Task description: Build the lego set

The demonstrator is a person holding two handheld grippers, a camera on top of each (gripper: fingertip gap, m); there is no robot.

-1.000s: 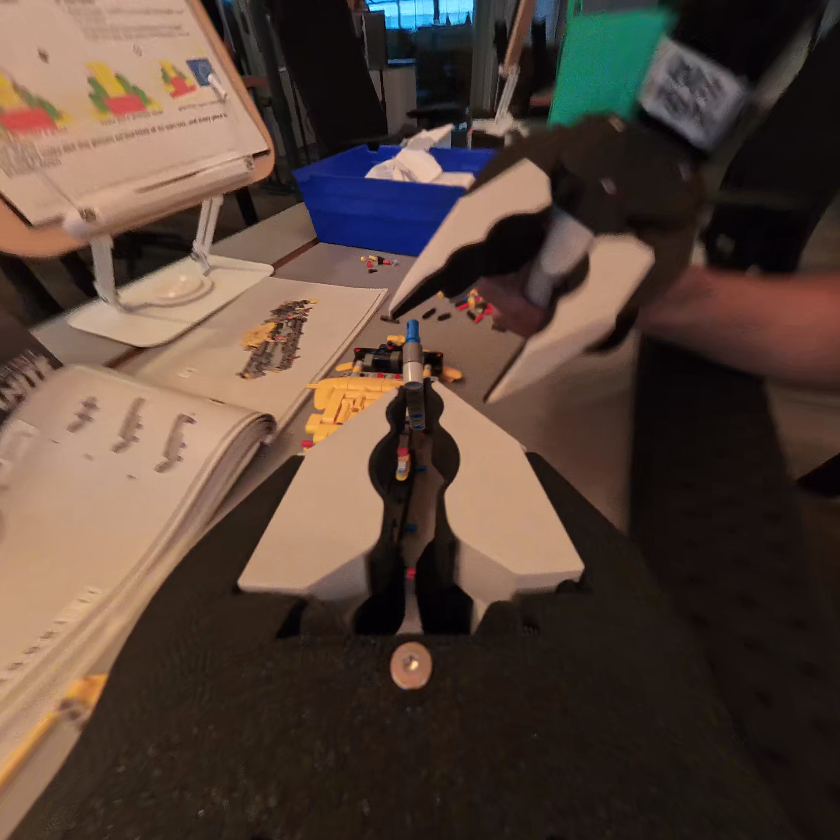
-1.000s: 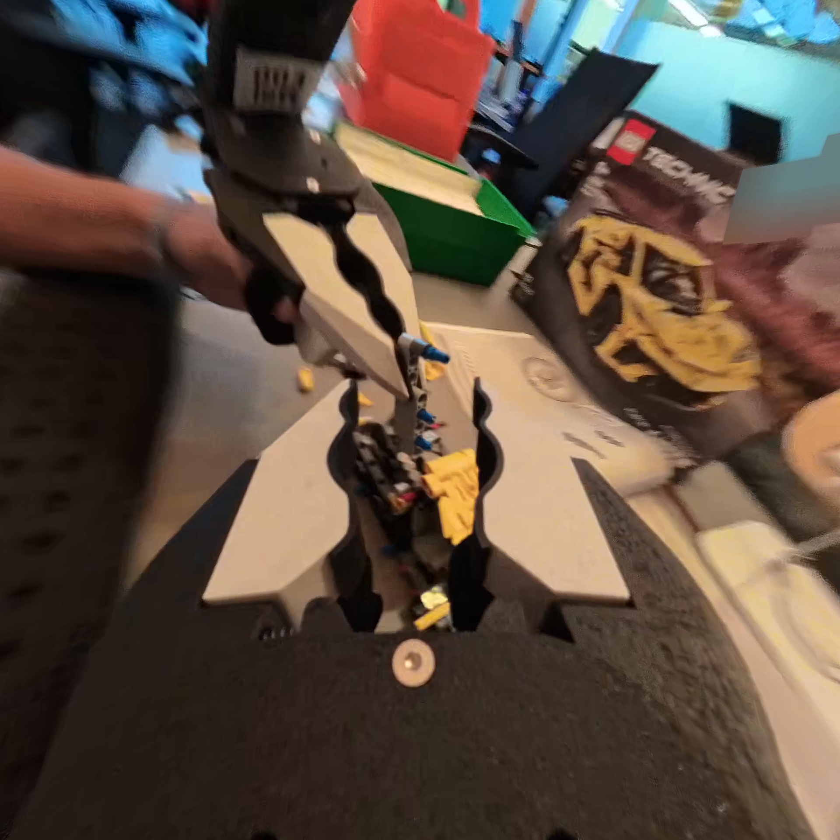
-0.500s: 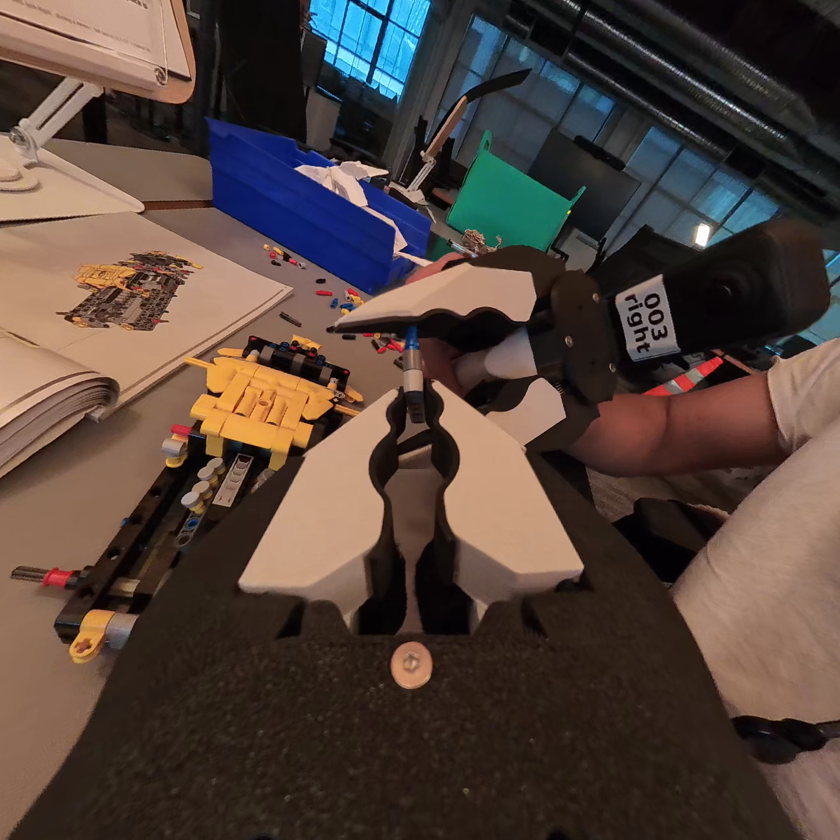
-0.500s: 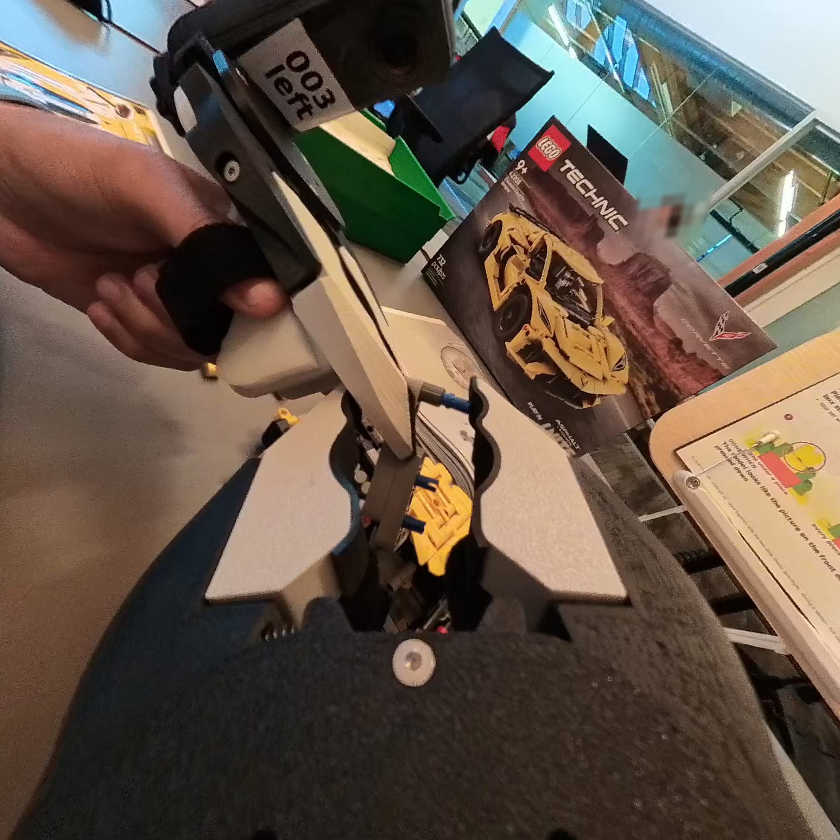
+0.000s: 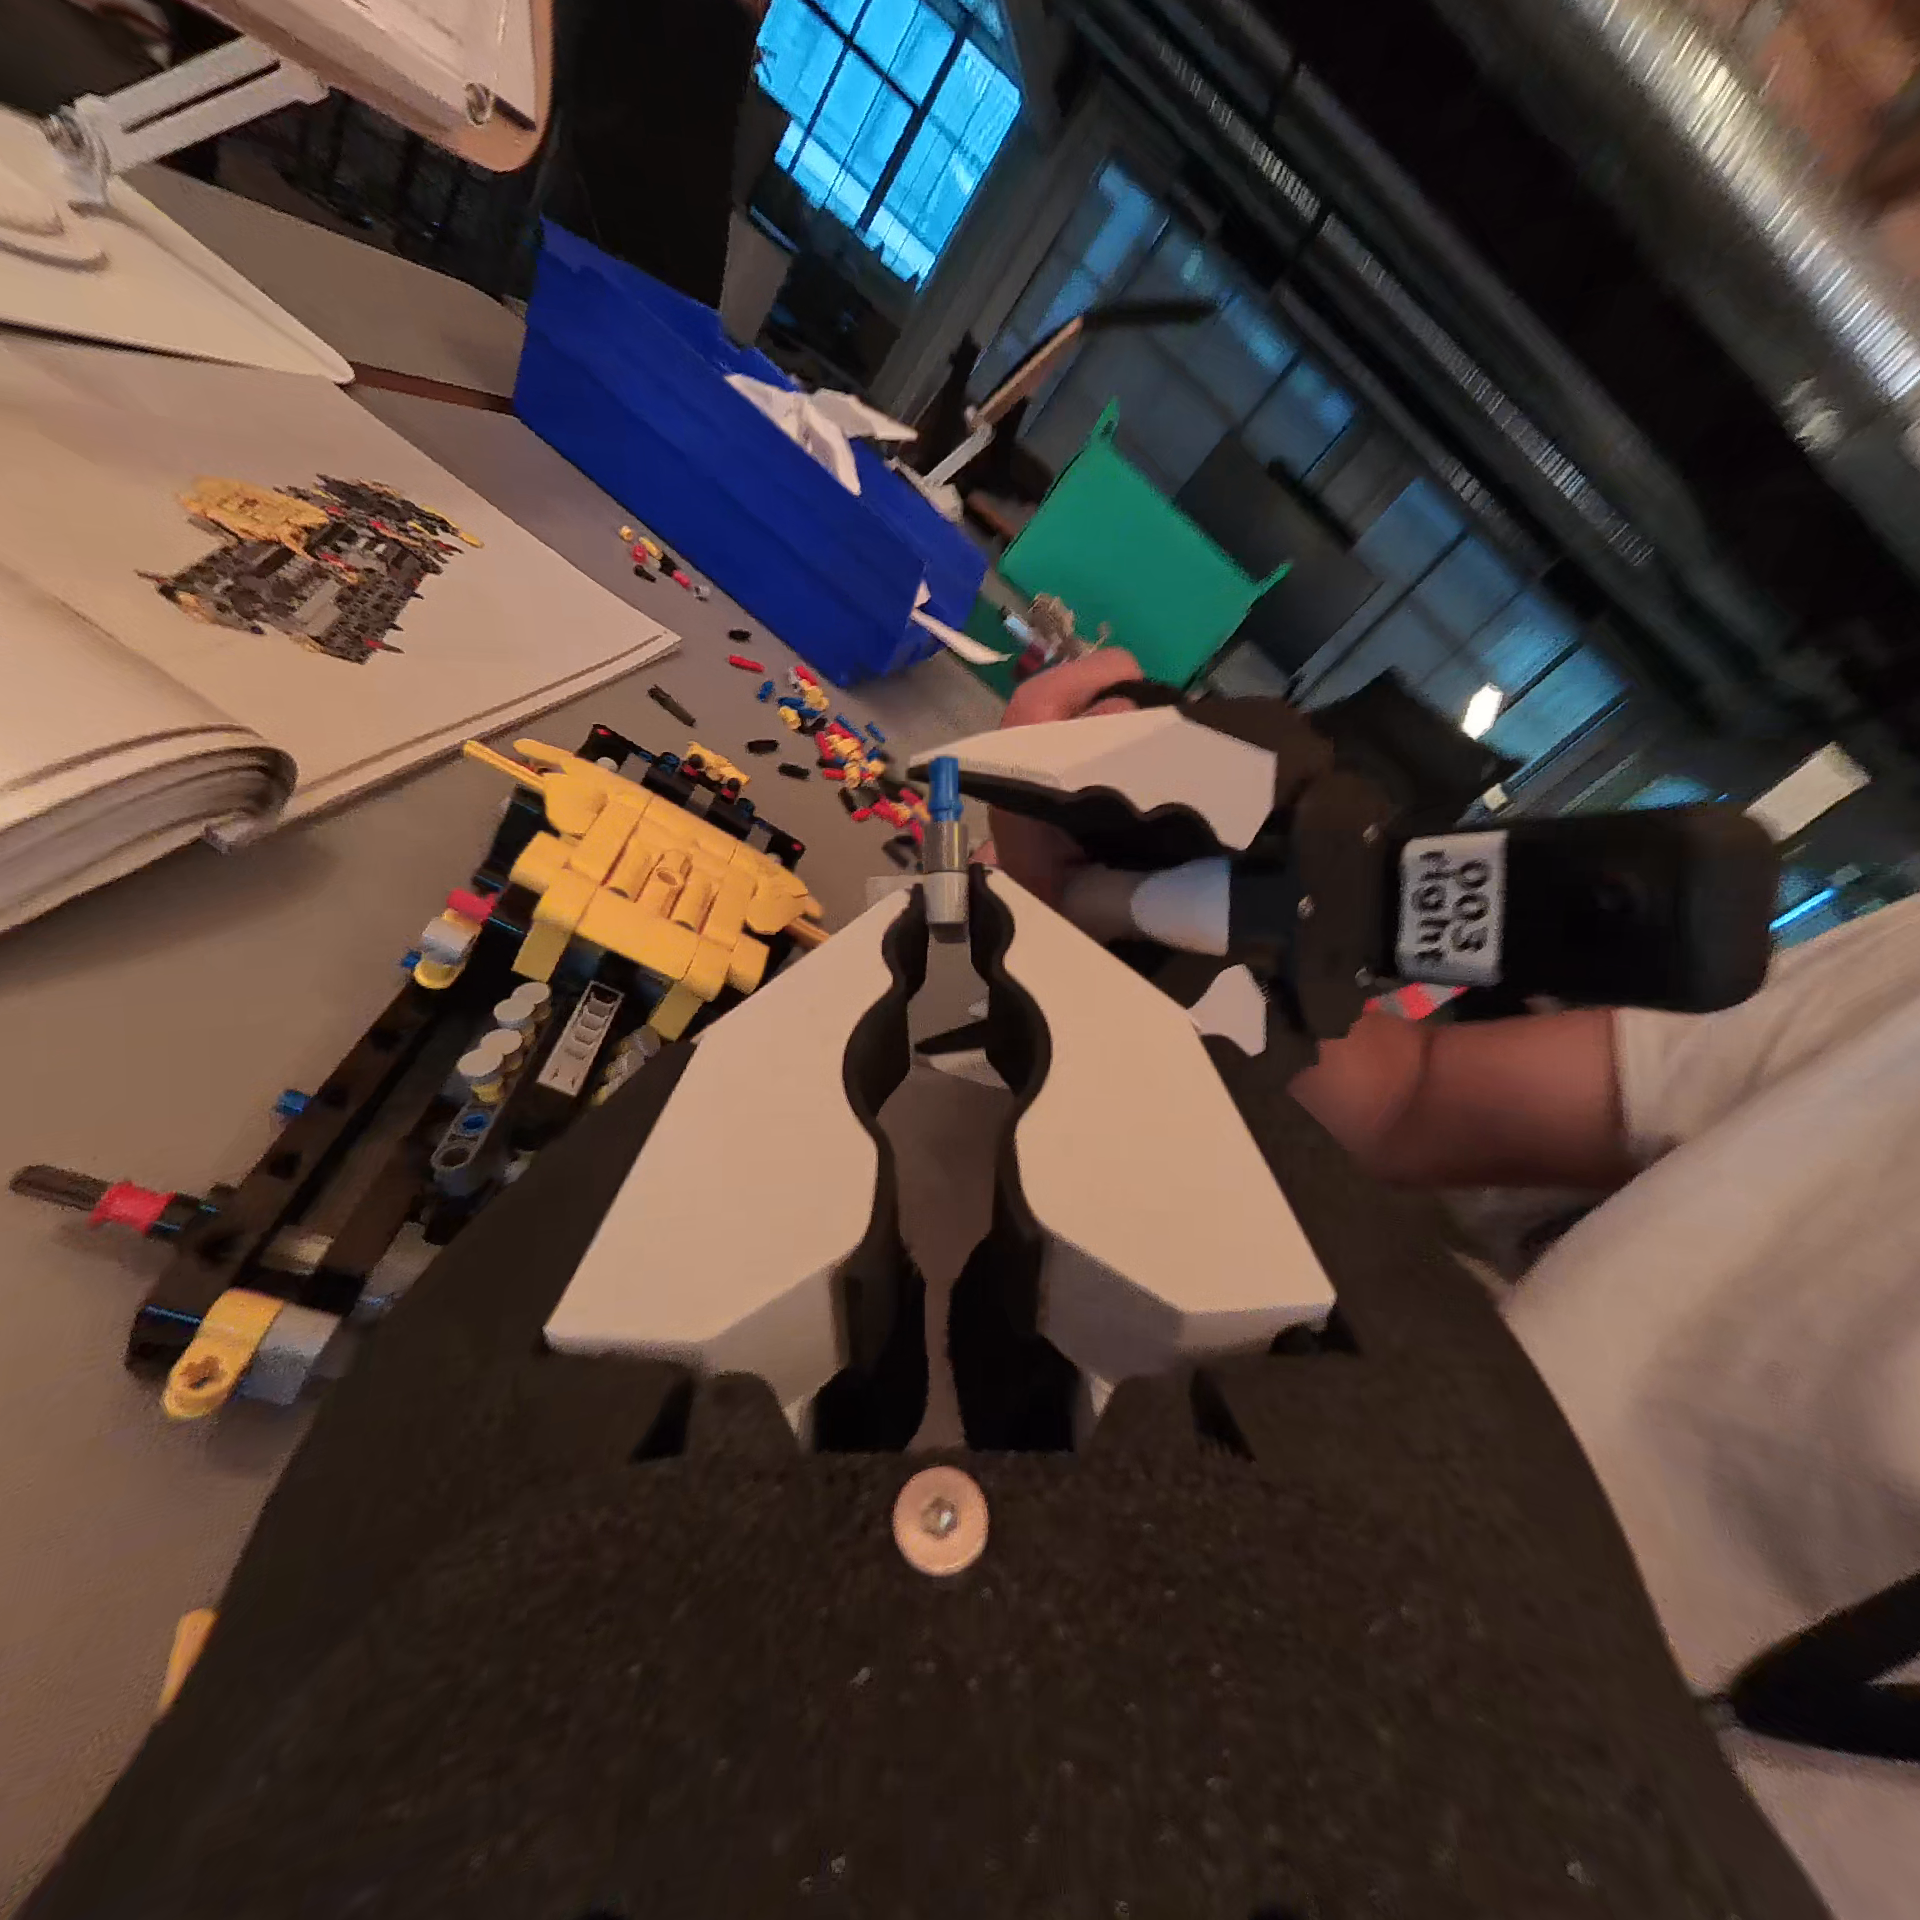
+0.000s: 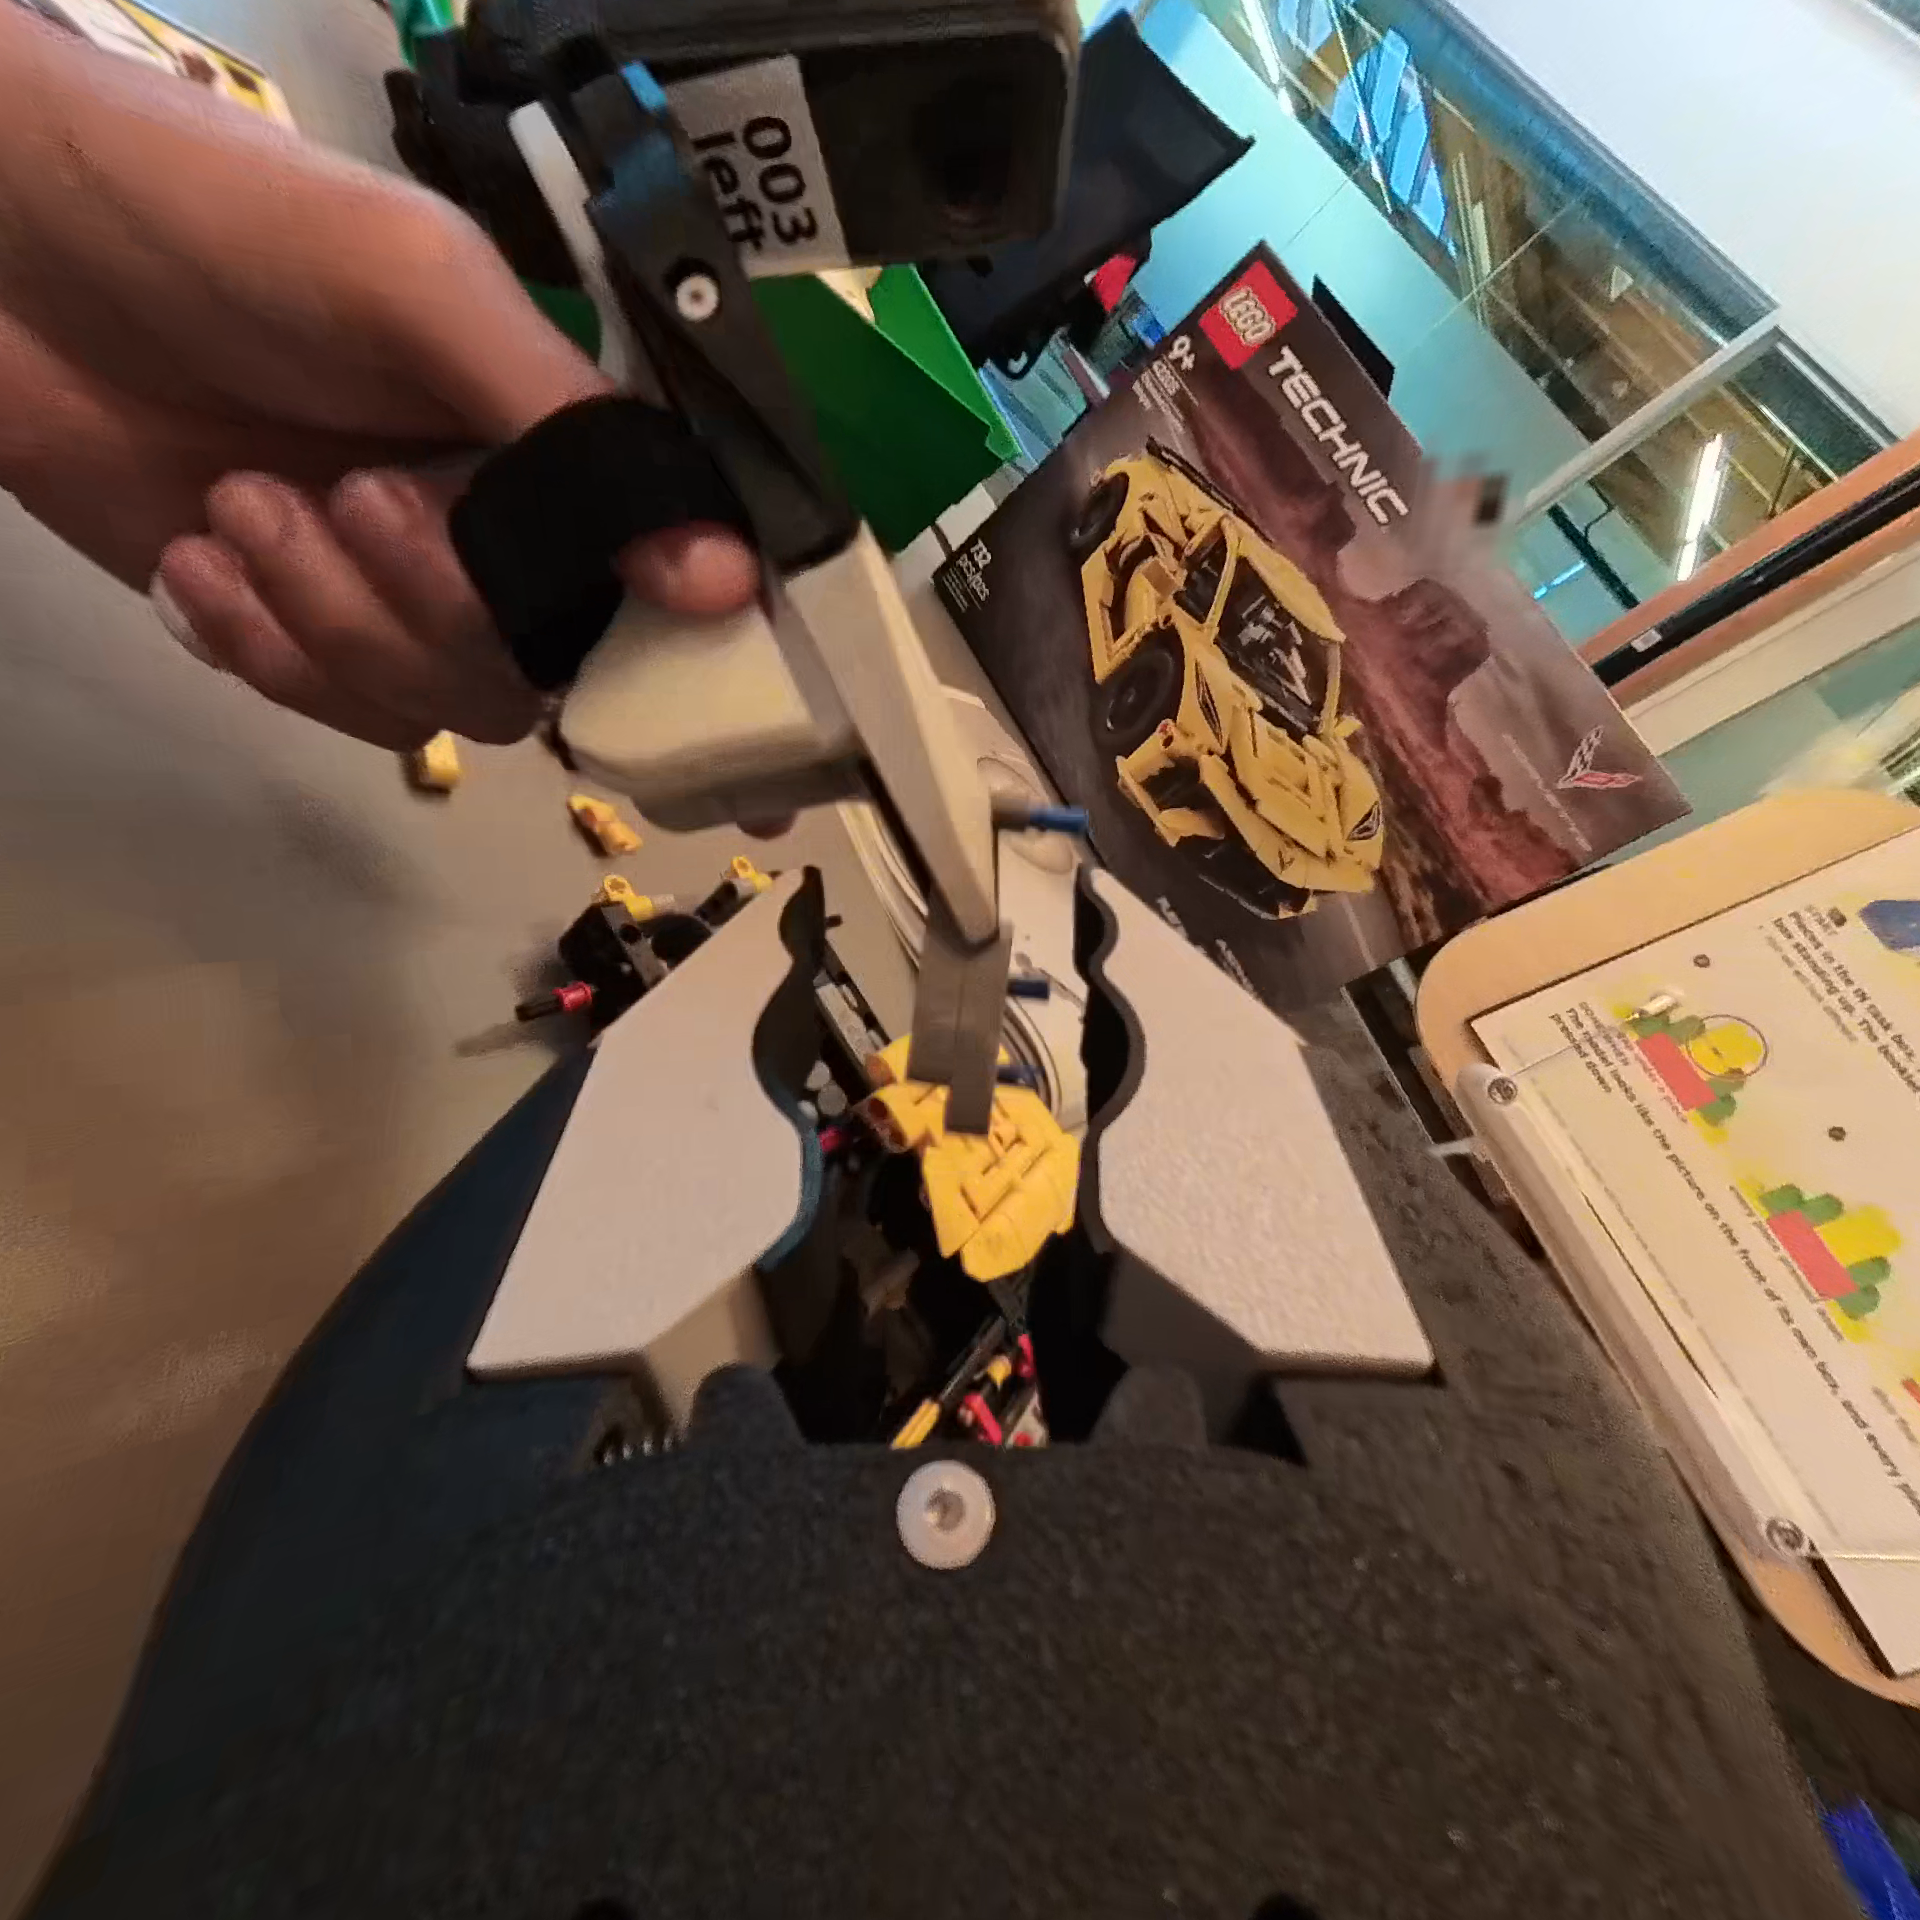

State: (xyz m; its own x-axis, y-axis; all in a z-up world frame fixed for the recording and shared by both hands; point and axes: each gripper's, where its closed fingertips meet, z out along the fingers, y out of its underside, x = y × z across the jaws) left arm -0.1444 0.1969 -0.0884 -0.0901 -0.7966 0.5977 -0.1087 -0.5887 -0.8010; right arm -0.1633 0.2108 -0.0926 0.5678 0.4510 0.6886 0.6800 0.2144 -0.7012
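The left gripper (image 5: 943,904) is pinching a small grey connector piece (image 5: 943,878) between its fingers, which are closed on it at the very tips; a blue pin (image 5: 942,781) is sticking out of the piece's far end. Holding it out at the tips is likely leaving the pin exposed so the other tool can reach it. In the right wrist view a grey beam (image 6: 961,1023) is hanging down from the same grasp, above the car.

The right gripper (image 5: 925,771) is sitting just beyond the blue pin, its pale, wedge-shaped fingers (image 5: 1101,750) lying close together with only a thin dark gap showing from the left view, while its own camera is showing them spread wide with nothing between them, so it is open. It seems to be lining up to take or press the pin.

The half-built lego car (image 5: 540,966) is lying on the grey surface (image 5: 125,1049), to the left of the held piece and well below it. It has a smooth yellow plastic body over a long black studless frame with holes. Loose red, blue and black pins (image 5: 831,738) are lying scattered beyond the car, near a blue bin (image 5: 686,457). The open instruction book (image 5: 312,623), matte paper, is lying left of the car, presumably for reference
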